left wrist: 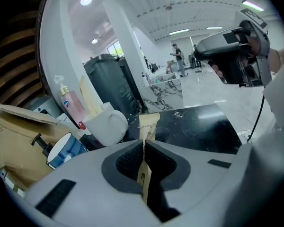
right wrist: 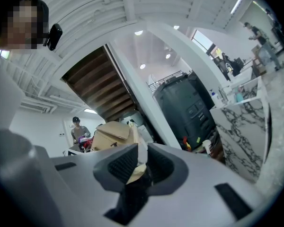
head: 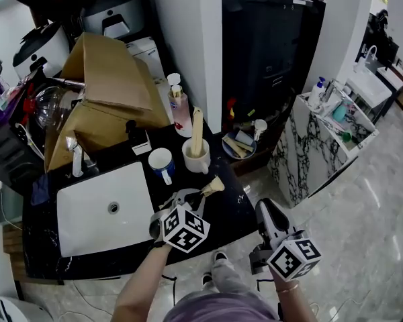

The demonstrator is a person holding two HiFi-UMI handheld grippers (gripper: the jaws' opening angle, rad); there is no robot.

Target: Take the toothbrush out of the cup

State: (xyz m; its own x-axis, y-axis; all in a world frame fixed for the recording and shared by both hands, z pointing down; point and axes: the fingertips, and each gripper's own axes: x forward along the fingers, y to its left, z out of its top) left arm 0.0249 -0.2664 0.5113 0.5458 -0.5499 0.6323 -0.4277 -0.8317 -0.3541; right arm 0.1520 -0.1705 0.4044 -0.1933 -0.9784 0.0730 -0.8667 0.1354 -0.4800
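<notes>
A white cup [head: 196,158] stands on the black counter [head: 236,203] with one tan paper-wrapped toothbrush [head: 197,129] upright in it. My left gripper [head: 193,196] hangs just in front of the cup, shut on a second tan-wrapped toothbrush [head: 212,186] that lies out of the cup, low over the counter. In the left gripper view the pads pinch that wrapper [left wrist: 148,125], with the cup [left wrist: 106,126] behind on the left. My right gripper [head: 263,206] is off the counter's right edge, over the floor. Its jaws [right wrist: 138,157] are closed on a small tan and white paper scrap [right wrist: 134,170].
A blue-and-white mug [head: 161,162] sits left of the cup. A white sink [head: 101,210] with a faucet [head: 76,157] fills the counter's left. Cardboard boxes [head: 104,89] and a pink bottle [head: 181,113] stand behind. A marble-sided table [head: 316,143] is at the right.
</notes>
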